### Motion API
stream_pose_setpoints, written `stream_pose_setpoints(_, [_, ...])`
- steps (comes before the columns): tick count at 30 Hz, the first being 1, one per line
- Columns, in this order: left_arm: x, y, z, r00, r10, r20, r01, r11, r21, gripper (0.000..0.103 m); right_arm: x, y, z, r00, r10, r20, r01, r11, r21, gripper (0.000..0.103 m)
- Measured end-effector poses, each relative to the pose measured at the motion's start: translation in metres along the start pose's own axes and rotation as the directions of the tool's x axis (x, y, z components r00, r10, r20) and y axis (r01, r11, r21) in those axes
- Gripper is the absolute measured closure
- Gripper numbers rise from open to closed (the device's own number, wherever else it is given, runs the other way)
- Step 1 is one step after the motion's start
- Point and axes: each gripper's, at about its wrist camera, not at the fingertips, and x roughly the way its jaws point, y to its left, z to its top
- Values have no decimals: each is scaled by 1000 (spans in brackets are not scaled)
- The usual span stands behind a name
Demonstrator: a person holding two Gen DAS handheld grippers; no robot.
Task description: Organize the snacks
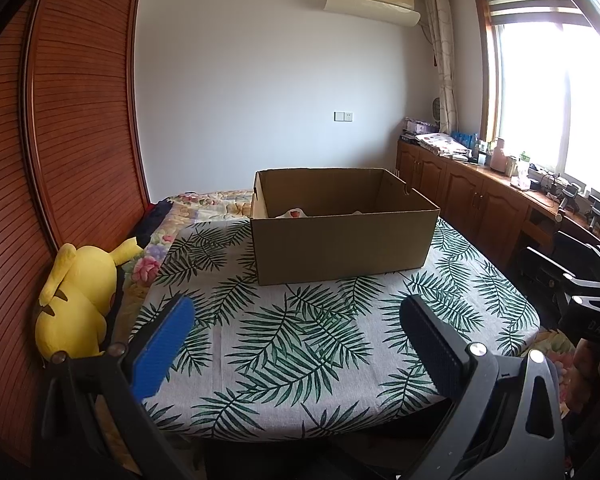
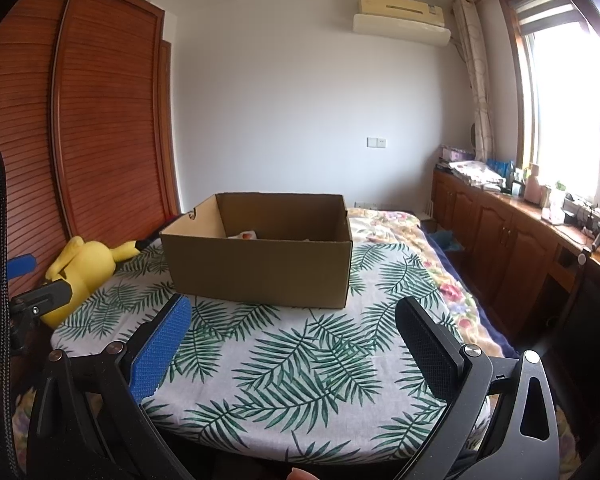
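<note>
A bench [image 1: 340, 360] draped in a palm-leaf cloth [image 2: 300, 360] carries an open cardboard box [image 1: 340, 248]. Beside it, a floral-quilted bed [image 2: 400, 224] holds a yellow plush toy [image 1: 76, 300].

Daylight pours in from the window [image 1: 560, 92] on the right, blown out to pure white in both views, so nothing beyond the glass can be made out. The far wall [image 1: 260, 80] sits in soft, even grey. The cardboard box [image 1: 342, 246] shows a shaded near face and throws a faint shadow onto the leaf-print cloth [image 1: 300, 340]. The wardrobe [image 1: 80, 120] on the left bows strongly (fisheye bending, worst at the edges), and black vignetting fills the corners. The centre is sharp; the near gripper parts look slightly soft.
</note>
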Motion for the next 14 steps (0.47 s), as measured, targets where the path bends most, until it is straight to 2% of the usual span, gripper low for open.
stream_pose_setpoints(14, [0, 0, 0, 1000, -3, 2, 3, 1000, -3, 0, 0, -1, 0, 1000, -2, 0, 2, 1000, -1, 0])
